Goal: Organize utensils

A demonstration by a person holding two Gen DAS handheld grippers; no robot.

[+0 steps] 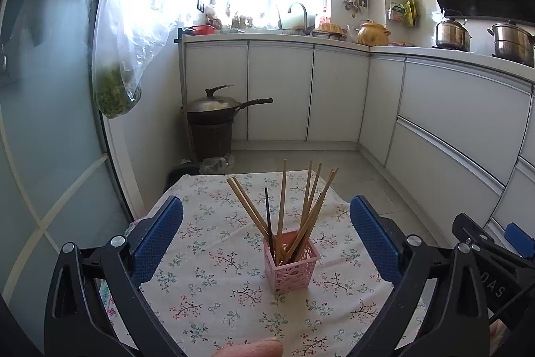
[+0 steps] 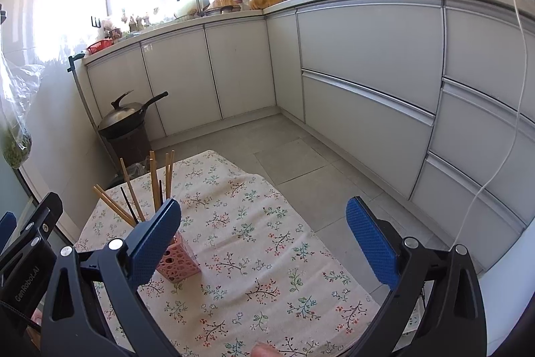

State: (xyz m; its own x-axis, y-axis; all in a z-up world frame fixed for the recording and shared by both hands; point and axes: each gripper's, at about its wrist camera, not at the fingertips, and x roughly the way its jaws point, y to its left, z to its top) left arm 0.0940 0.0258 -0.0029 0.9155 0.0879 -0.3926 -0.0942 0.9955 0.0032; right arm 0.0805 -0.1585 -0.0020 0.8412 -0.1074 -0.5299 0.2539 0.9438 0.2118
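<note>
Here the pink holder [image 1: 289,263] stands upright on the floral tablecloth [image 1: 214,290], chopsticks [image 1: 284,199] fanned inside — left gripper [image 1: 267,236] and right gripper [image 2: 264,243] both gape, empty.

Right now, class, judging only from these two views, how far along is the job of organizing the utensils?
Done: the chopsticks stand bunched in the pink basket on the floral tablecloth.
In hand: nothing; the left hand-held gripper and the right hand-held gripper are both open and empty.
Left: no loose utensils show on the cloth, so the job looks near finished.
</note>
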